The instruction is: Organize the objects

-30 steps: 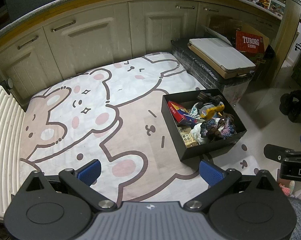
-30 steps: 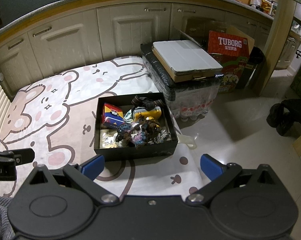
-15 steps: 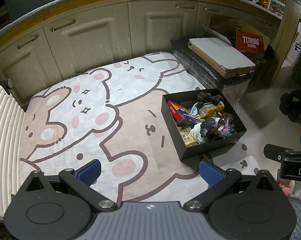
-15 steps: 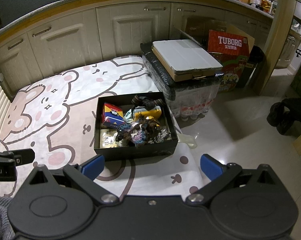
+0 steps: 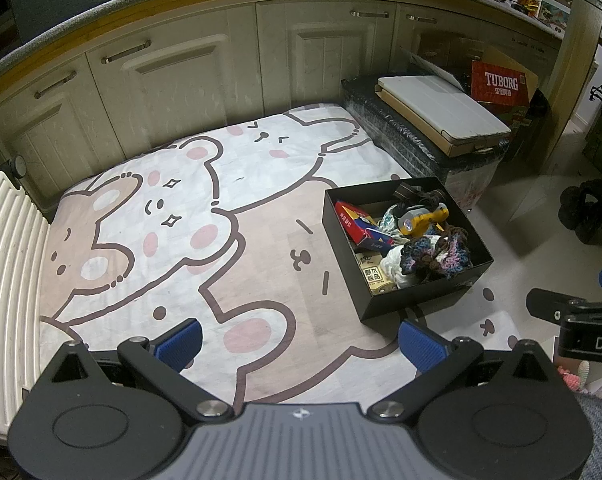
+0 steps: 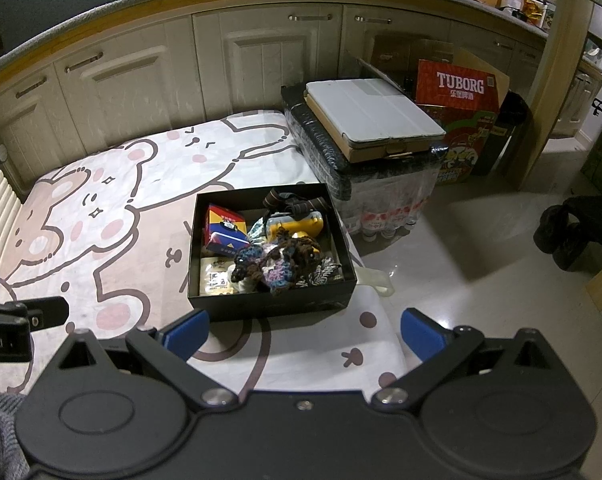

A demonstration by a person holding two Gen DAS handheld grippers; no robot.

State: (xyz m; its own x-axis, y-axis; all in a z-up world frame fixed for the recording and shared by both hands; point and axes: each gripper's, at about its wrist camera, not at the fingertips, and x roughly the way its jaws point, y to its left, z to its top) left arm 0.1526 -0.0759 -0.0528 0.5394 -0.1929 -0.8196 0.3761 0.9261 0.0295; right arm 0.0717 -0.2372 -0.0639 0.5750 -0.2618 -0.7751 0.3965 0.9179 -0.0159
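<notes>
On the bear-print mat a black box sits near its right edge, and from my seat I see it ahead of the right gripper and off to the right of the left gripper. Both sets of tongs stand spread wide with nothing between their blue pads; neither touches the box or the mat as far as I can tell. Inside the box lie a red and blue carton at the back left, a yellow torch with a dark strap at the back right, a knot of crocheted yarn in the front middle, and a pale packet in the front left corner under the yarn's edge. Just beside the mat's far right corner stands a wrapped crate with a white flat case on top of a cardboard tray. A red Tuborg carton leans behind it. Cream cabinets run along the back, and a white radiator borders the mat's left side.
</notes>
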